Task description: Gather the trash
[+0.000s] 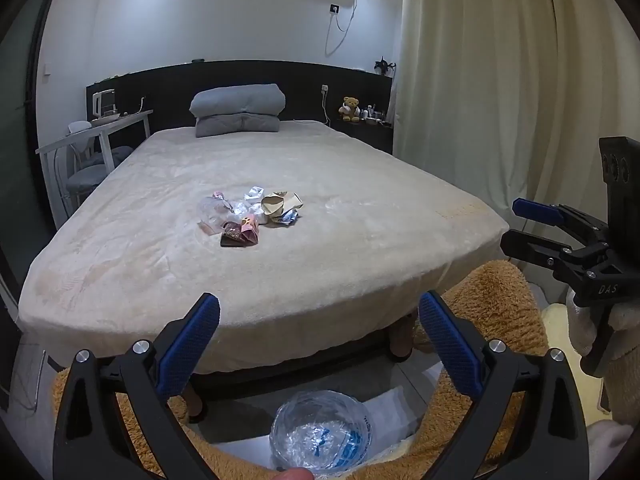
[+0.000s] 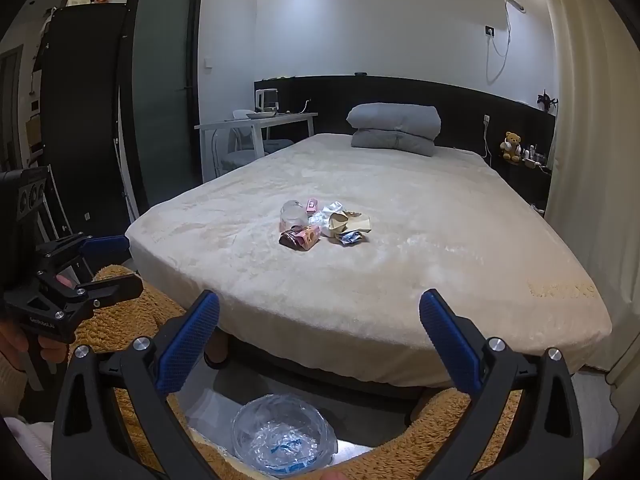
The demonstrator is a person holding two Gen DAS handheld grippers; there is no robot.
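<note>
A small pile of trash [image 1: 250,216] lies on the middle of the bed: crumpled clear plastic, pink and brown wrappers, beige paper, a blue scrap. It also shows in the right wrist view [image 2: 326,224]. A bin lined with a clear plastic bag [image 1: 320,432] stands on the floor at the bed's foot, also seen in the right wrist view [image 2: 282,438]. My left gripper [image 1: 319,324] is open and empty, above the bin. My right gripper [image 2: 319,322] is open and empty beside it; it shows at the right of the left wrist view [image 1: 516,226].
The bed [image 1: 360,264] has a cream cover, with folded grey bedding [image 1: 238,110] at the headboard. A white desk and chairs [image 1: 92,136] stand left of it. A nightstand with a teddy bear [image 1: 350,109] and curtains [image 1: 500,80] are to the right. A dark door [image 2: 164,80] is at left.
</note>
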